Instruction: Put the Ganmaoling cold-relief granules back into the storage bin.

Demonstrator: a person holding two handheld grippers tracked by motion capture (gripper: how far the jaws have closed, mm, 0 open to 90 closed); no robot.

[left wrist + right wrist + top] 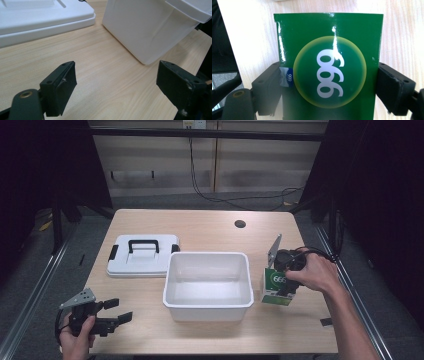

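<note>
While the left gripper (112,312) waits spread beside the tub (207,307), the right gripper (329,87) pinches the light, glossy, likely slippery green box (329,67) across its sides.

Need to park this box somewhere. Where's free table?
Free: the far strip behind the lid and bin, round the hole; the front edge between left tool and bin. Crowded: between bin and box.
</note>
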